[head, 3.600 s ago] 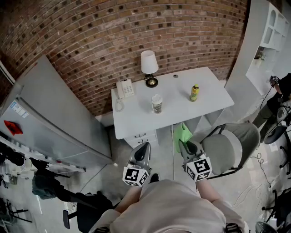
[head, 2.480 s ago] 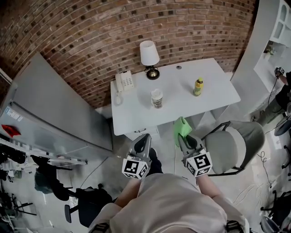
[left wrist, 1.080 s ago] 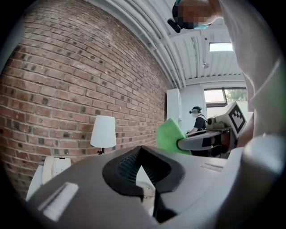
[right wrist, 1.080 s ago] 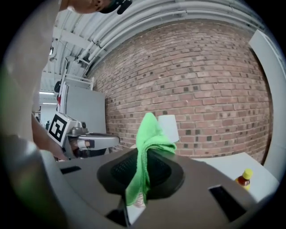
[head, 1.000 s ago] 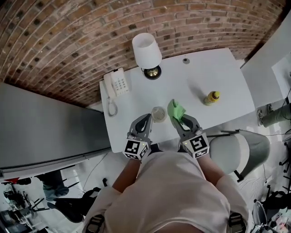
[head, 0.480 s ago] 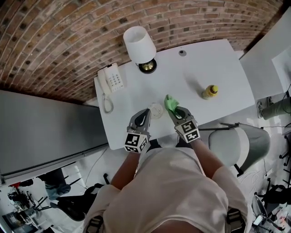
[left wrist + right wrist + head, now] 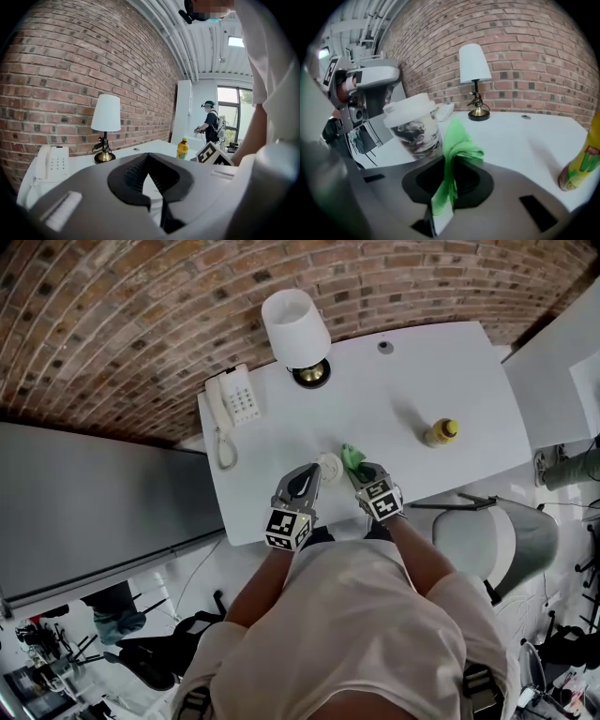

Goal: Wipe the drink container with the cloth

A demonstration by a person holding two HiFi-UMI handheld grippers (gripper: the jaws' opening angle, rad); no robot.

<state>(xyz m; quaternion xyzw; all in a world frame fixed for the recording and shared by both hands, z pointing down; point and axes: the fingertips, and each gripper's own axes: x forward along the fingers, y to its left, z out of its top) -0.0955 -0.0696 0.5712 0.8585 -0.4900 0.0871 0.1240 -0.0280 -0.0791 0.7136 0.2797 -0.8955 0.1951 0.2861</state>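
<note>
Cloth pinched in the right gripper's fingers should press flat against the lidded cup, standing on the worktop before the lamp; the left gripper, fingers closed and empty, could steady it.

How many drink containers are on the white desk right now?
2. A lidded cup near the desk's front edge, beside the green cloth; a yellow bottle farther right. None seems hidden.

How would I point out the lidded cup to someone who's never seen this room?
On the white desk by the brick wall, look at the front edge nearest the person. The paper cup stands there beside the green cloth in the right gripper. Unlike the yellow bottle farther right, it has a white lid and dark printed sides.
</note>
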